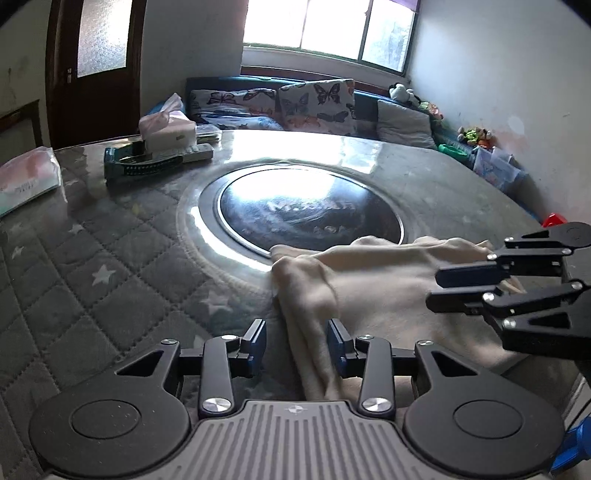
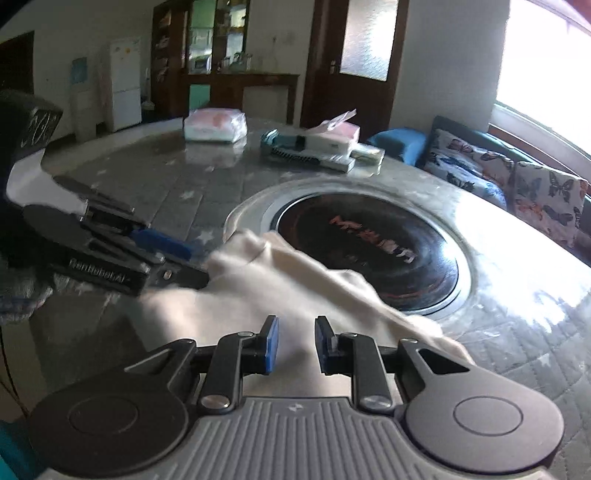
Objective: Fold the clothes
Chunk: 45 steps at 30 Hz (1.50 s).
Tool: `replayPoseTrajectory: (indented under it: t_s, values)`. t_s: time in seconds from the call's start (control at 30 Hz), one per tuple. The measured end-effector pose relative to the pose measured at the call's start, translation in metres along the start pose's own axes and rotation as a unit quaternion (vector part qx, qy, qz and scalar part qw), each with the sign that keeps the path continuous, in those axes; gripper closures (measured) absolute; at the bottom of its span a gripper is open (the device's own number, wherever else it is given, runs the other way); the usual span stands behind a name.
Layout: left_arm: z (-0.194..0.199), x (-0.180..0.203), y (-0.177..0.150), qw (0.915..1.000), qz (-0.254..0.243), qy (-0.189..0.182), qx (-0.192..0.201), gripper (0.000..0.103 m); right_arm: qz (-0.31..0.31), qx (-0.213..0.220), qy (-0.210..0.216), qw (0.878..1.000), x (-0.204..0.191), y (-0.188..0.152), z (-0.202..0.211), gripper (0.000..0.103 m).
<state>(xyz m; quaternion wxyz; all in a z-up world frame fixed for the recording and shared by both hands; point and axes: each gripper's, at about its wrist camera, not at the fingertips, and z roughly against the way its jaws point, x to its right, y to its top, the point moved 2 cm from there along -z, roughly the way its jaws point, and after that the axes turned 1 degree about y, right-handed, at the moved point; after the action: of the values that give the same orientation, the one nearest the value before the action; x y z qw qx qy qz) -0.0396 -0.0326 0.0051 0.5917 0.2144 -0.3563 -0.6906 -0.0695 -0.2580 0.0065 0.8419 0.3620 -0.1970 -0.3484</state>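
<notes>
cloth: cream garment (image 1: 373, 291) is lying bunched on the near part of the round table (image 1: 110, 266), one edge lapping over the rim of the dark round cooktop (image 1: 310, 214) set in the table's middle; a long fold is trailing toward the left wrist camera.
left gripper: left gripper (image 1: 296, 345) is sitting wide open, blue pads (image 1: 258, 343) well apart, the trailing fold of the garment lying between them but not being pinched; nothing in its grip.
right gripper: right gripper (image 2: 296, 345) is hovering open over the garment (image 2: 280, 280), fingers apart, cloth below the gap, not clamped. in the left view it is coming in from the right edge (image 1: 458, 291), its two fingers close together above the cloth; can't tell from there if they are touching it.
left gripper in right view: reaching in from the left (image 2: 188, 262), tip right at the garment's bunched end, blurred, contact unclear.
table cover: grey quilted star-print under a clear sheet, glare from the window (image 1: 332, 26).
far side of table: tissue box (image 1: 168, 127), plastic-wrapped pack (image 1: 27, 177), dark comb-like item (image 1: 147, 166).
background: butterfly cushions (image 1: 314, 103) on a bench.
</notes>
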Motion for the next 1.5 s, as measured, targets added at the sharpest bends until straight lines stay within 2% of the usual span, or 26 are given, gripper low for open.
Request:
replayPoseTrajectory:
  t_s: [0.13,0.2,0.4,0.5,0.63,0.67,0.73,0.8,0.87,1.0,1.2,1.4,1.47,1.5]
  values:
    - [0.01,-0.011,0.006,0.9999,0.012,0.003,0.009,0.063,0.029,0.01,0.018,0.999,-0.017,0.008,0.009,0.08]
    - [0.013,-0.018,0.01,0.9996,0.026,0.009,0.012,0.063,0.056,0.01,0.034,0.998,-0.031,0.011,0.009,0.073]
    - [0.017,-0.037,0.018,0.9959,0.089,0.013,0.009,0.054,0.146,0.004,0.087,0.985,-0.079,0.017,0.003,0.065]
    - [0.018,-0.04,0.018,0.9939,0.11,0.005,0.003,0.05,0.18,-0.008,0.094,0.979,-0.097,0.014,-0.008,0.063]
    - [0.016,-0.042,0.016,0.9907,0.136,-0.006,-0.006,0.048,0.203,-0.02,0.082,0.975,-0.109,0.008,-0.019,0.063]
    - [0.015,-0.042,0.015,0.9897,0.143,-0.01,-0.009,0.048,0.203,-0.021,0.079,0.976,-0.11,0.008,-0.02,0.064]
    - [0.014,-0.042,0.014,0.9875,0.156,-0.02,-0.013,0.047,0.2,-0.02,0.074,0.977,-0.109,0.008,-0.019,0.072]
    - [0.012,-0.04,0.013,0.9851,0.168,-0.03,-0.018,0.046,0.185,-0.016,0.076,0.98,-0.105,0.009,-0.016,0.085]
    - [0.01,-0.038,0.013,0.9827,0.18,-0.038,-0.021,0.045,0.167,-0.012,0.079,0.983,-0.099,0.012,-0.014,0.088]
    - [0.005,-0.037,0.014,0.975,0.215,-0.046,-0.027,0.043,0.117,0.009,0.089,0.989,-0.082,0.02,-0.001,0.09]
    - [-0.004,-0.038,0.015,0.9499,0.3,-0.079,-0.033,0.04,0.076,0.035,0.094,0.992,-0.066,0.026,0.014,0.09]
    - [-0.014,-0.025,0.018,0.9455,0.31,-0.088,-0.045,0.04,0.057,0.044,0.1,0.992,-0.059,0.023,0.021,0.09]
    - [-0.019,-0.023,0.018,0.9425,0.316,-0.094,-0.054,0.042,0.055,0.045,0.101,0.992,-0.059,0.021,0.022,0.09]
    - [-0.021,-0.022,0.017,0.9412,0.319,-0.096,-0.058,0.046,0.053,0.045,0.102,0.992,-0.059,0.02,0.023,0.091]
